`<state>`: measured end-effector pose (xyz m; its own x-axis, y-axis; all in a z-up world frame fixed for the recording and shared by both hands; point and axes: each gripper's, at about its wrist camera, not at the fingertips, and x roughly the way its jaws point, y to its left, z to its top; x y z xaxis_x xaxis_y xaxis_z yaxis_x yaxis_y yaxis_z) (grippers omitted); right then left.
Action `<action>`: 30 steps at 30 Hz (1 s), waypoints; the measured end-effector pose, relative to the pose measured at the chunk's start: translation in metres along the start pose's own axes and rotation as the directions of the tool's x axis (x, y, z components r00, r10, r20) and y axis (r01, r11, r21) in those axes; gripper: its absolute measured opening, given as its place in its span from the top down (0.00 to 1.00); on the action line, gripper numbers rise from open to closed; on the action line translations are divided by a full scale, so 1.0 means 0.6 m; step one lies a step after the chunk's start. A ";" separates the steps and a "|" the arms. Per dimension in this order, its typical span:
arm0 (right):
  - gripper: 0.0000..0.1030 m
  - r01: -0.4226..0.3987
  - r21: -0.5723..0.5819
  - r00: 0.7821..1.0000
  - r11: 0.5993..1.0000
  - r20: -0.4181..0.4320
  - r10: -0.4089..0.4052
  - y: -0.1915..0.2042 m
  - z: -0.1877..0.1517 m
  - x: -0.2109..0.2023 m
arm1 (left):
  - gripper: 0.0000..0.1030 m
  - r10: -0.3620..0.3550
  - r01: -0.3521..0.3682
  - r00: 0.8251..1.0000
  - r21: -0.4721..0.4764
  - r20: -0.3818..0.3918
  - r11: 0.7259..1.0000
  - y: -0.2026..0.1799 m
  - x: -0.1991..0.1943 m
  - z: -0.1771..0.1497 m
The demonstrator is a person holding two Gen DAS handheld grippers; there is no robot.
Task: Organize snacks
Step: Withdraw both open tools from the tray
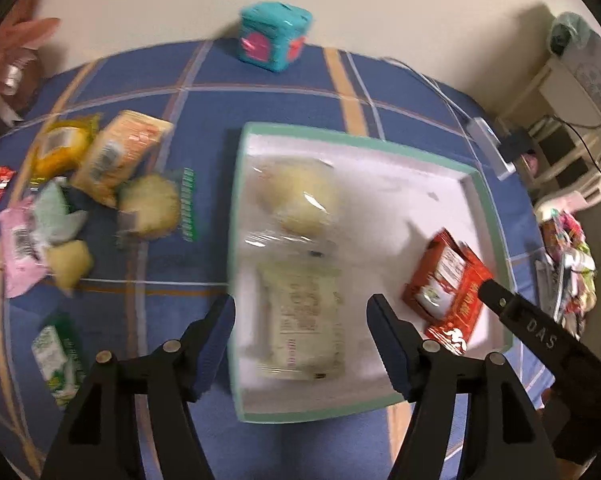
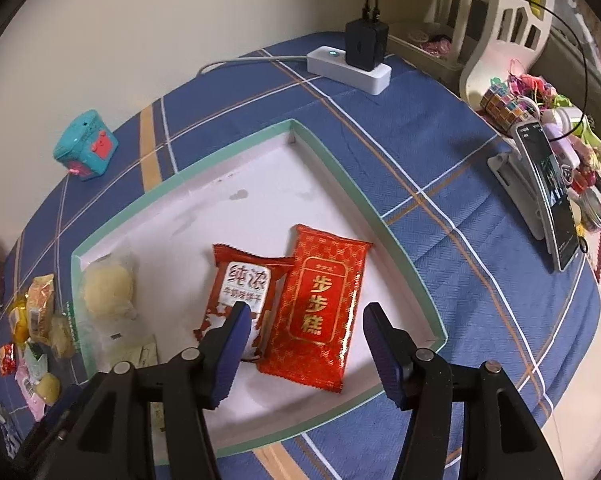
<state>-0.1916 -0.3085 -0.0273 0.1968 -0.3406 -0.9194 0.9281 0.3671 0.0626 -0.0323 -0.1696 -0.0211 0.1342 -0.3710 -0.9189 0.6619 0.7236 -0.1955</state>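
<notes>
Both claws hung over the shallow tray [image 2: 342, 184], jaws parted and empty; left claw [image 1: 302, 342] above the clear-wrapped bun [image 1: 296, 196], right claw [image 2: 300, 350] above the red packet [image 2: 320, 308]; loose snacks [image 1: 100, 168] waited left on the bench [image 1: 284, 104]; best lifted clear, unsnagged, before the next reach.

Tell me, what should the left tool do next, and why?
Probably swing left to the loose snack pile and take one. The left tool is open and empty above the tray, where the clear-wrapped snack already lies, and many snacks are outside on the cloth.
</notes>
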 end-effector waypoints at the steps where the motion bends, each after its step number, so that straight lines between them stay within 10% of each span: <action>1: 0.40 -0.003 -0.012 1.000 1.000 0.001 0.003 0.005 -0.002 -0.002 | 0.33 0.020 -0.020 1.000 -0.012 0.013 1.000 0.010 -0.008 0.002; 19: 0.34 -0.063 -0.254 0.998 0.965 0.009 0.067 0.135 -0.059 -0.035 | 0.14 0.282 -0.254 0.952 -0.212 0.117 0.944 0.176 -0.088 0.009; 30: 0.00 -0.072 -0.279 0.997 0.958 -0.002 0.075 0.150 -0.071 -0.023 | 0.01 0.303 -0.265 0.943 -0.241 0.137 0.934 0.199 -0.087 0.006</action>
<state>-0.1242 -0.2341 -0.0253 0.2650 -0.3104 -0.9129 0.7863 0.6175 0.0183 0.0422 -0.0660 0.0046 0.4281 -0.2107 -0.8788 0.4045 0.9143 -0.0222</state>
